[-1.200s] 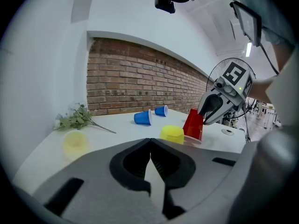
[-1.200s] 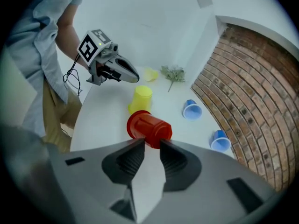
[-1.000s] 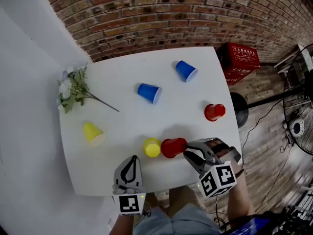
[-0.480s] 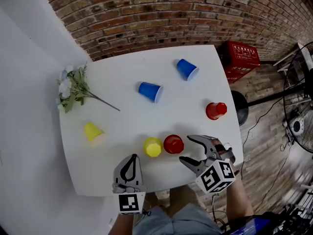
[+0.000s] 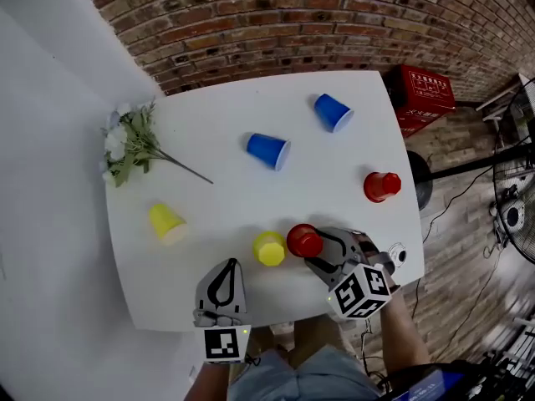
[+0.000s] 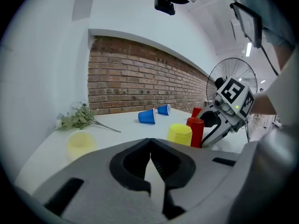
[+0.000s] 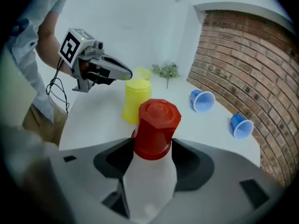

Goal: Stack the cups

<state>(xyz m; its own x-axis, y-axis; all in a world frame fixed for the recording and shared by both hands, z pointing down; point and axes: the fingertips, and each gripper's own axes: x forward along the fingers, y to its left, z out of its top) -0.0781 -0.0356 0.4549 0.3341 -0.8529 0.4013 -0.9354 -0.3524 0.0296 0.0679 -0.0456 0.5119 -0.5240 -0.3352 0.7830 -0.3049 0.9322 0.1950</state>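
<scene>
Right gripper (image 5: 314,247), grey moulded plastic with a marker cube at its back, points steeply down over the table's near edge. Its jaws have just been closing. The red cup (image 5: 304,241) stands between them, and the dark pads meet its wide rim on either side. This cup is smooth, glossy plastic, tapered, and set upside down on the matt white table (image 5: 234,107) with its flat base on top.

Just beside it, on the side toward the left gripper (image 5: 231,266), a yellow cup (image 5: 269,248) of the same shape also stands upside down. Whether the two cups touch cannot be told. In the right gripper view the yellow cup sits directly beyond the red one. The left gripper hangs over the near edge, apart from both cups, its jaws pressed together on nothing.

The other cups lie on their sides, well apart. A second yellow cup (image 5: 167,222) is near the left edge and a blue cup (image 5: 268,150) lies mid-table. A far blue cup (image 5: 333,111) is toward the far right corner, and a second red cup (image 5: 382,186) is by the right edge. A sprig of flowers (image 5: 134,144), white blooms on green leaves with a thin stem, lies at the far left corner.

Beyond the table are a rough brick wall (image 5: 292,15), a red crate (image 5: 426,94) and a wire-caged fan (image 5: 518,215).
</scene>
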